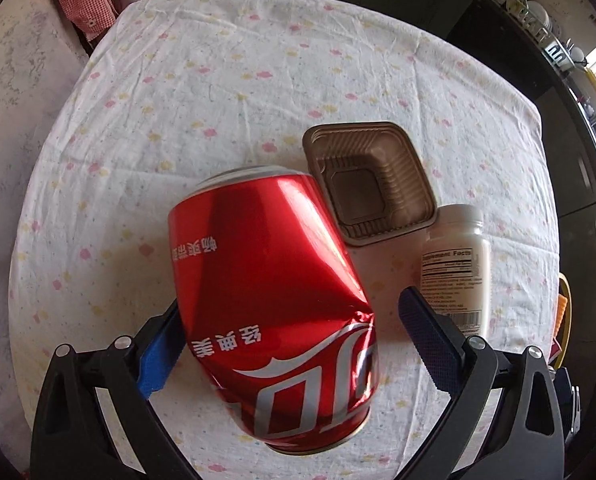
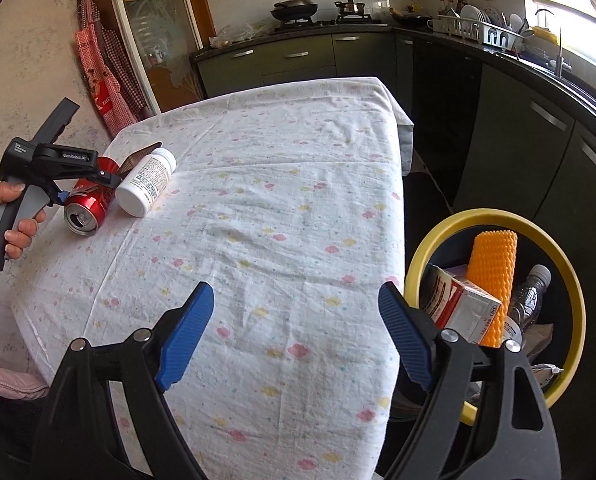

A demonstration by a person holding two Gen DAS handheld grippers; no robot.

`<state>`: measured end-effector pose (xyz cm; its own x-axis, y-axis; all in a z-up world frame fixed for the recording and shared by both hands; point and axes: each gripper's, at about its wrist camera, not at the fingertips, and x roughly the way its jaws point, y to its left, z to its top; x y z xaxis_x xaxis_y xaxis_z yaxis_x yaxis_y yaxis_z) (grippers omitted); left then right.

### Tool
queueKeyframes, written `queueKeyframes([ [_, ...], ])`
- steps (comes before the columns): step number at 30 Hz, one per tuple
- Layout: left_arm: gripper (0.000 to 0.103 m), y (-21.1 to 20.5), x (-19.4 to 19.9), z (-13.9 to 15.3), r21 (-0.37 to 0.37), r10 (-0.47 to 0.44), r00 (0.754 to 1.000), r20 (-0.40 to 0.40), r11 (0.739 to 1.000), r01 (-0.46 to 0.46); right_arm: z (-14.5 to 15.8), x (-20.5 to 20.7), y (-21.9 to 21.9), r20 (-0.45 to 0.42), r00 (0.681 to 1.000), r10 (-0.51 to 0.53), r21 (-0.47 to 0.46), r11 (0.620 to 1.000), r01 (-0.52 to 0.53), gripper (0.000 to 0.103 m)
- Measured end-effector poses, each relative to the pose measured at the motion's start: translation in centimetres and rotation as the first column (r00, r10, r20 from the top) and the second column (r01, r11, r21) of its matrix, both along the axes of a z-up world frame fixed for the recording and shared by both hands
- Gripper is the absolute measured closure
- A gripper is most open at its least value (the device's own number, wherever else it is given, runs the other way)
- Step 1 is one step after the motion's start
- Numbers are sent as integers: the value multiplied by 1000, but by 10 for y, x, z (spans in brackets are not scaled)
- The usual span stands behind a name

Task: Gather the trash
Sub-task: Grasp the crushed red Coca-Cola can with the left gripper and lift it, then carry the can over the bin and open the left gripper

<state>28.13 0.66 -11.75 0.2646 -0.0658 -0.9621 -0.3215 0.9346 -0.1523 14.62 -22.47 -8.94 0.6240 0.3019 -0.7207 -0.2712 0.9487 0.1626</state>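
Note:
A dented red cola can [image 1: 274,300] lies on its side on the flowered tablecloth [image 1: 218,100]. My left gripper [image 1: 290,300] points down over it, open. The can sits between the fingers: the left pad [image 1: 158,360] is right at its side and the right pad [image 1: 426,336] stands clear of it. A brown plastic tray [image 1: 370,184] and a white supplement bottle [image 1: 454,264] on its side lie just beyond. In the right wrist view the can [image 2: 88,208], bottle [image 2: 146,184] and a hand [image 2: 6,216] on the left tool show far left. My right gripper [image 2: 296,292] is open over bare cloth.
A yellow-rimmed bin [image 2: 494,216] stands off the table's right edge, holding an orange foam net [image 2: 492,280], a carton [image 2: 462,304] and a clear bottle [image 2: 532,296]. Dark kitchen cabinets [image 2: 518,152] run behind and to the right. A red checked apron [image 2: 98,68] hangs at the left.

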Motion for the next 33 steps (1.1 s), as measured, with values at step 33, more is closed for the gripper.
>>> queueKeyframes([
  [33, 30, -10, -78, 72, 239, -264, 947, 183, 947, 217, 5, -8, 21, -14, 999, 29, 13, 999, -29, 23],
])
